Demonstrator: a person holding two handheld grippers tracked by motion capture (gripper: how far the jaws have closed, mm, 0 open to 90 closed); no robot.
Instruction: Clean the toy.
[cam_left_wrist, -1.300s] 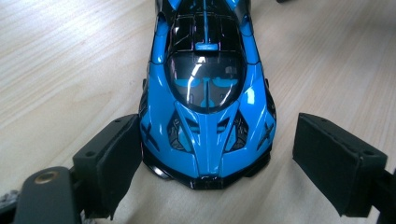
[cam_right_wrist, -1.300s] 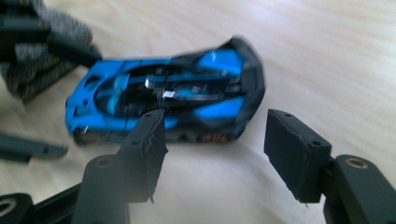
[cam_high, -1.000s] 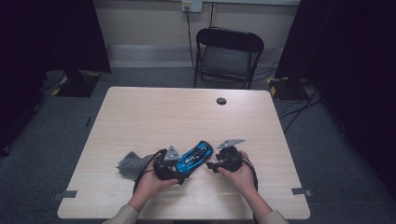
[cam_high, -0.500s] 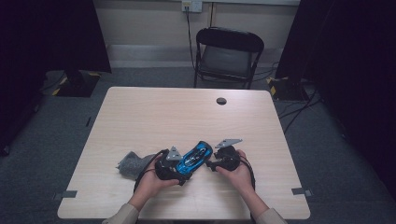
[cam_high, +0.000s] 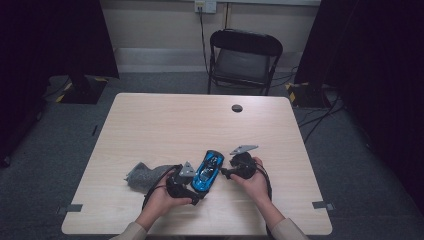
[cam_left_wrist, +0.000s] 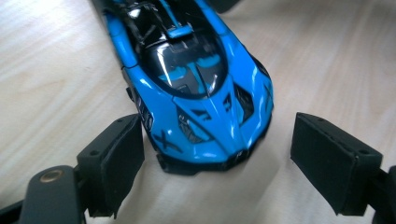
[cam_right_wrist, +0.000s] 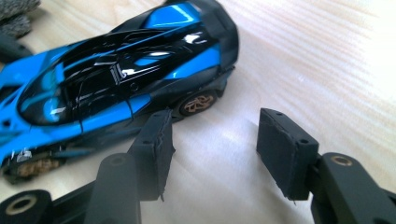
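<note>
**Glossy toy car waits between two open grippers**

We see the blue-and-black die-cast toy car (cam_high: 207, 171) on the pale wood-grain table (cam_high: 165, 125), near its front edge, beside a crumpled grey cloth (cam_high: 142, 175). Our left gripper (cam_left_wrist: 215, 161) straddles the nose, jaws apart, one pad about touching the flank. Our right gripper (cam_right_wrist: 212, 149), jaws apart and just been closing with nothing between them, sits beside the rear wheel. We judge the car rigid, fairly light, slick-lacquered and free-rolling; gripping across the flat sides between the wheels seems safest.
</note>
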